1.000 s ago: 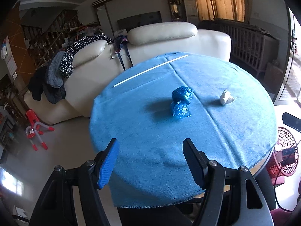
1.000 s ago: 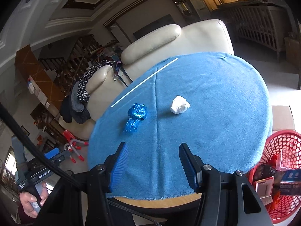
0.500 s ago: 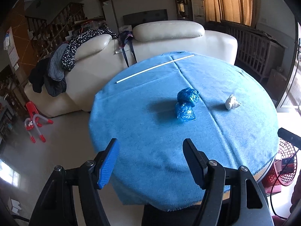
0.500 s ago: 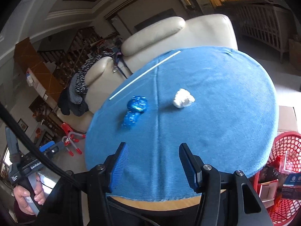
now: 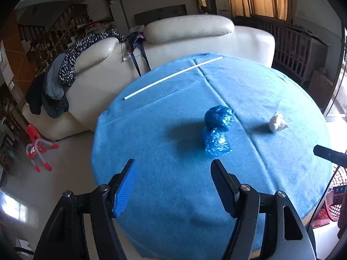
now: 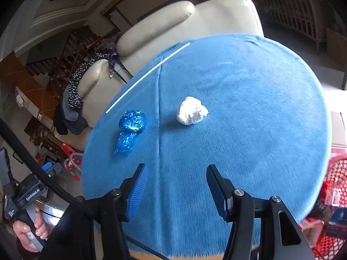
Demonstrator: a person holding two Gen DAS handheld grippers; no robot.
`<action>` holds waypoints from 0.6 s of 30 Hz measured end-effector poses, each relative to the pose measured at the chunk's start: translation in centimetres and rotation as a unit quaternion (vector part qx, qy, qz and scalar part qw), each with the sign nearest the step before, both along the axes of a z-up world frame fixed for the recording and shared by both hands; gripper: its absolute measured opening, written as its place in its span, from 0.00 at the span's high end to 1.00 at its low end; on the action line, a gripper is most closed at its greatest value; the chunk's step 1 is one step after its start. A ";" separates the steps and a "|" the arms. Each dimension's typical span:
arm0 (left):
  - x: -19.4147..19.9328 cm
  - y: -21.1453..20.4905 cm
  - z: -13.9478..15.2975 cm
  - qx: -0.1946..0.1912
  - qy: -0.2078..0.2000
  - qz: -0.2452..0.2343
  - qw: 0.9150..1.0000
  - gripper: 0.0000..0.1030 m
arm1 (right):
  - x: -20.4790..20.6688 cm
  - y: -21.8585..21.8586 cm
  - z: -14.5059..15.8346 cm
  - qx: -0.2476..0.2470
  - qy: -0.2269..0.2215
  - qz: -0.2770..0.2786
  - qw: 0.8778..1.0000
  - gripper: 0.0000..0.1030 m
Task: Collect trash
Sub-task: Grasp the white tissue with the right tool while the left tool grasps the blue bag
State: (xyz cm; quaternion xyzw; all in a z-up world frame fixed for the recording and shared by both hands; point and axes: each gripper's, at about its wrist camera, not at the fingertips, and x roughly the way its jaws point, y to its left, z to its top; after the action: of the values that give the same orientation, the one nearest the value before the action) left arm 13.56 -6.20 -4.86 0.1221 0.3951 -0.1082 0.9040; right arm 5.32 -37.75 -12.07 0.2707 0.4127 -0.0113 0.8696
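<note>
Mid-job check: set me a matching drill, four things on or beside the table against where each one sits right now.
Things:
1. white stick
2. crumpled white paper
3. blue plastic wads
4. red basket

Places:
A. beside the table, at the right edge of the right wrist view
B. far side of the blue tablecloth, near the sofa
C. mid-table, left of the centre crease
D. mid-table, right of the centre crease

Pairs: 1-B, 2-D, 3-C, 4-A

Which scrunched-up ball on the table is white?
The white paper wad, lying alone right of the cloth's crease. The two shiny blue balls sit touching, left of it.
</note>
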 end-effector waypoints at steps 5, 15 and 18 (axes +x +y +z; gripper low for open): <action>3.6 0.6 -1.4 -0.015 0.025 0.017 0.999 0.32 | 3.5 -0.2 -0.2 -0.002 0.013 -0.003 1.000 0.42; 8.5 -1.3 -2.2 -0.070 0.040 -0.005 0.997 0.32 | 7.2 -2.5 -0.4 0.006 0.028 -0.037 0.999 0.42; 9.7 -2.9 -2.8 -0.092 0.050 -0.034 0.994 0.32 | 8.5 -2.6 -0.9 0.007 0.033 -0.032 0.999 0.42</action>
State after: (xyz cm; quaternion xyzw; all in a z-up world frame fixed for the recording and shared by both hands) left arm 23.29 -9.15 -7.70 0.0465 0.4237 -0.1806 0.8864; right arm 13.86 -40.35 -13.01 0.2892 0.4325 -0.0454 0.8528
